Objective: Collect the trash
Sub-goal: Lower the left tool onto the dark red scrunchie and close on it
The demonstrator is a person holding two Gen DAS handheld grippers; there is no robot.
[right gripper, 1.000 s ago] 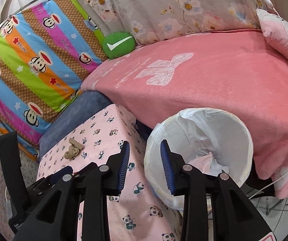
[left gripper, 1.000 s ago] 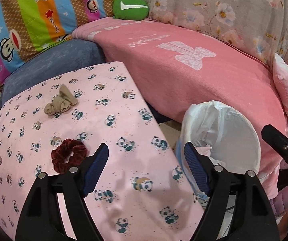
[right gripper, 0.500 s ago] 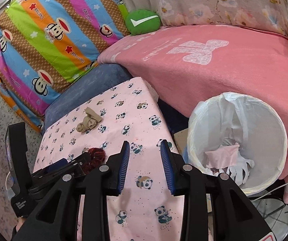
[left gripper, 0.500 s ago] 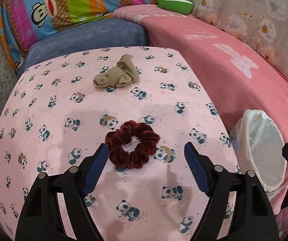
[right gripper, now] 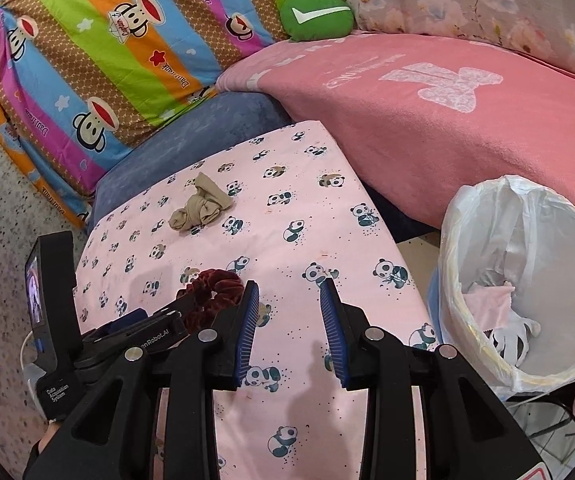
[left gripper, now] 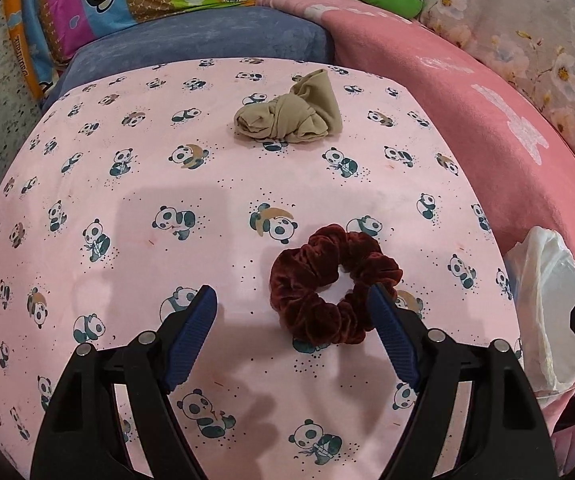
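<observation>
Table (left gripper: 99, 184): pink panda cloth. Bin (right gripper: 527, 280): 3 o'clock, lined. Scrunchie (left gripper: 335, 286): 1 item, my left gripper (left gripper: 291, 304) wide around it, off-centre toward its right finger. Right gripper (right gripper: 288, 298): narrower, empty. Risk: closing catches 1 edge, scrunchie slips.

The right gripper (right gripper: 289, 312) hung open over the panda cloth (right gripper: 299, 216), beside the lined bin (right gripper: 453, 280) holding scraps.

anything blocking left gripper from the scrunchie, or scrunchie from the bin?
Nothing visible. The left gripper is open, its right finger beside the scrunchie. Only bare panda cloth lies between scrunchie and trash bin; the tan rag sits farther back.
</observation>
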